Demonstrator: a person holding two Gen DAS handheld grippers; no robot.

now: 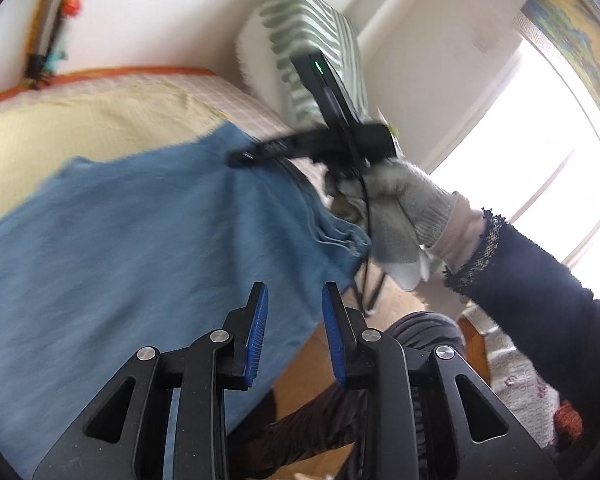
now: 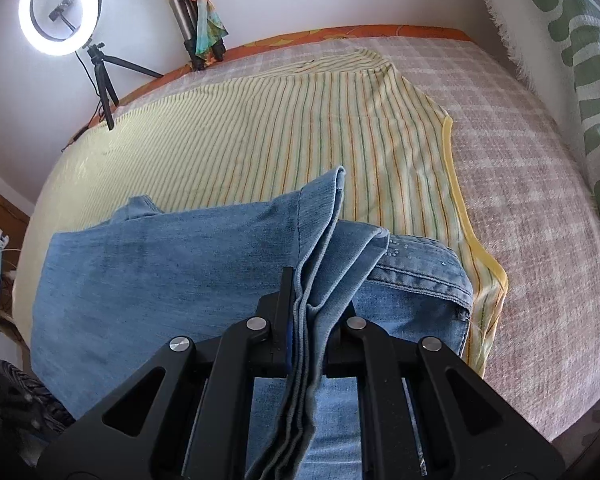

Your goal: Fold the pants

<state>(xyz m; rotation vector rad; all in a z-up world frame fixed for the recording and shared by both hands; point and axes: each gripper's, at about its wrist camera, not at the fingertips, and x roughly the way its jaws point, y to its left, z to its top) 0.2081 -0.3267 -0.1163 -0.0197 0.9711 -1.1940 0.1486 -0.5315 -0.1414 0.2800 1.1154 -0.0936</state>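
Observation:
Blue denim pants (image 2: 159,272) lie on a bed over a yellow striped sheet (image 2: 259,140). In the right wrist view my right gripper (image 2: 316,312) is shut on a bunched fold of the pants' hem, several layers thick, held over the waistband part (image 2: 420,272). In the left wrist view the pants (image 1: 139,240) spread across the left. My left gripper (image 1: 293,304) is open and empty, just above the pants' near edge. The right gripper (image 1: 300,148), held by a gloved hand (image 1: 400,208), shows beyond it at the pants' far corner.
A plaid bedspread (image 2: 520,200) covers the bed. A green-and-white patterned blanket (image 2: 572,60) hangs at the right. A ring light on a tripod (image 2: 59,8) stands at the back left by the wall. A bright window (image 1: 540,160) is at the right of the left wrist view.

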